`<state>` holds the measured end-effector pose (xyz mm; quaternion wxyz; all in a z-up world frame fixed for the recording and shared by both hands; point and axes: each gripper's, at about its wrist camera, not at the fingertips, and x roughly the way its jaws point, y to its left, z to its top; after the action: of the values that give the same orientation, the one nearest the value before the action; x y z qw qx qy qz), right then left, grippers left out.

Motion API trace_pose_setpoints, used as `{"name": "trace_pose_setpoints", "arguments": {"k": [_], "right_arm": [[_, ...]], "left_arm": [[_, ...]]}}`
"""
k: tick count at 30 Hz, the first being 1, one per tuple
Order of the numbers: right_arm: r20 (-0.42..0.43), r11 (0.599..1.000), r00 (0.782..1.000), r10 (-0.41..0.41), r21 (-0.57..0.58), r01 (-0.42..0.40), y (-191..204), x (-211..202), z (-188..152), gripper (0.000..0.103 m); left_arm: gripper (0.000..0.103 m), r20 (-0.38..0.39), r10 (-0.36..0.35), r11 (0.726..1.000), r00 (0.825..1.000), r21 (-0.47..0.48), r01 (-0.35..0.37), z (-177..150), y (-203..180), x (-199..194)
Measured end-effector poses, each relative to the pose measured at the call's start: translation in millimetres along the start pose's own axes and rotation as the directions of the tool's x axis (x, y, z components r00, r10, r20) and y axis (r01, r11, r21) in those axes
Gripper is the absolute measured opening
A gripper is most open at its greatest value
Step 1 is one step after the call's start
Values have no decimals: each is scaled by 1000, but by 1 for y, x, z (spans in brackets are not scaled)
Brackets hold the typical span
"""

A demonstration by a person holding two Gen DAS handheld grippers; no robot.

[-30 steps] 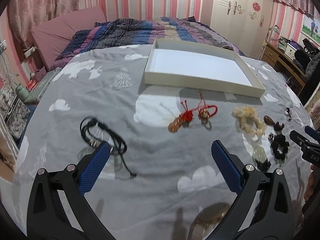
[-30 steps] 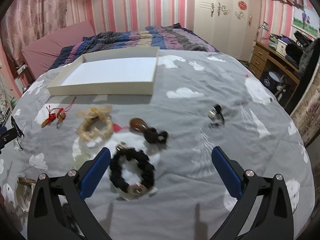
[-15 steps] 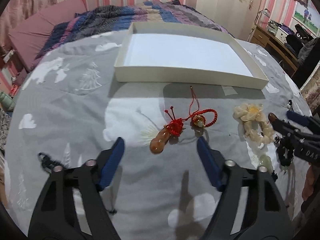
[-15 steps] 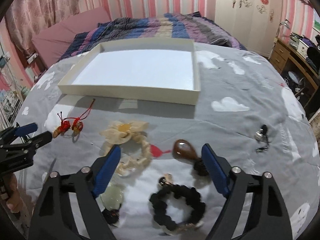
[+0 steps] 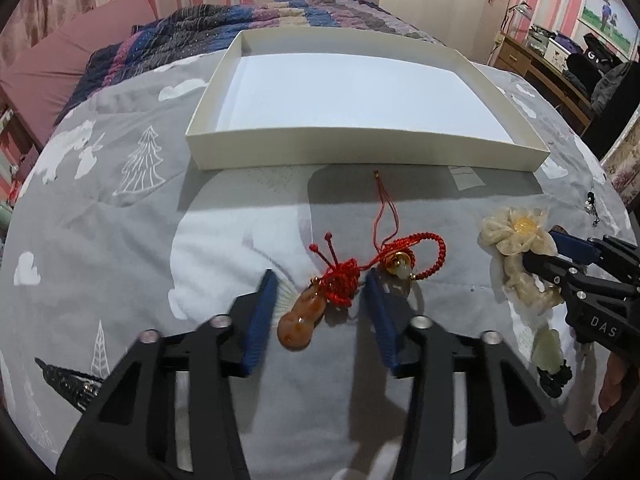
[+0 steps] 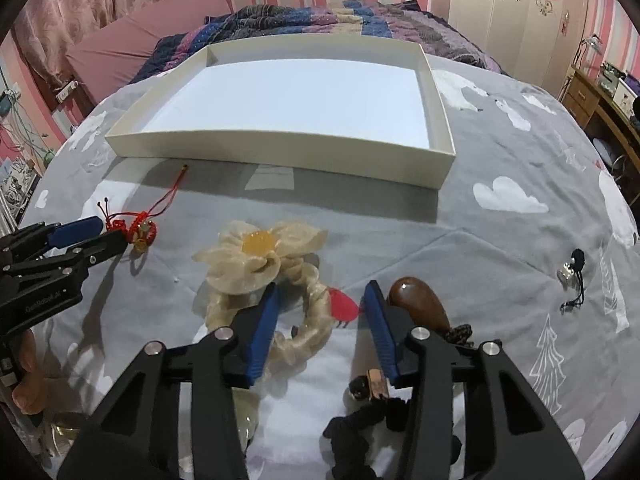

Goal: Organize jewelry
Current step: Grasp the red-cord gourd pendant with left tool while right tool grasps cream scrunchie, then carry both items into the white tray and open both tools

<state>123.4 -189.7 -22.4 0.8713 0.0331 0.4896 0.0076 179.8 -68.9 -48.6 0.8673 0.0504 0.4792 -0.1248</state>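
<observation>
You are working over a bed covered by a grey blanket (image 5: 120, 240) printed with white clouds and trees. At its far side lies a shallow white box (image 5: 360, 146), its floor bare. Your left gripper (image 5: 320, 280) sits low over the blanket with its blue fingers partly apart, straddling an orange gourd pendant (image 5: 302, 318) on a knotted red cord (image 5: 340, 282); the fingers flank it without clearly touching. Your right gripper (image 6: 322, 296) is likewise partly spread, its left finger over the ring of a cream flower scrunchie (image 6: 260, 260), with nothing gripped. Just right of that gripper lies a brown teardrop pendant (image 6: 420, 300), and a black bead bracelet (image 6: 360, 424) sits beneath it. A small black-corded charm (image 6: 572, 270) lies well apart to the right.
</observation>
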Motion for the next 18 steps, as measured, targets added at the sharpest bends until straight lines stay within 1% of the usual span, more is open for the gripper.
{"name": "trace_pose_setpoints", "arguments": {"k": [2,3,5,7,8,15,18], "right_arm": [[3,1000,1000,0,-8,0,-2,0,1,33],[5,1000,1000,0,-8,0,-2,0,1,31],[8,1000,1000,9,-4,-9,-4,-1,1,20],[11,1000,1000,11,-1,-11,-5,0,1,16],[13,1000,1000,16,0,-16,-6,-1,2,12],[26,998,998,52,20,-52,-11,-4,7,9],[49,998,997,63,24,-65,-14,-10,12,9]], "left_arm": [[25,0,-5,1000,1000,-3,5,0,1,-1],[23,0,-7,1000,1000,-5,7,1,2,-1],[17,2,-1,1000,1000,-8,2,1,2,-1],[13,1,-3,1000,1000,-14,3,2,3,-1],[12,1,-5,1000,1000,-16,5,2,4,-1],[12,2,-10,1000,1000,-30,10,2,7,-5],[12,27,-15,999,1000,-45,16,5,11,-17]]}}
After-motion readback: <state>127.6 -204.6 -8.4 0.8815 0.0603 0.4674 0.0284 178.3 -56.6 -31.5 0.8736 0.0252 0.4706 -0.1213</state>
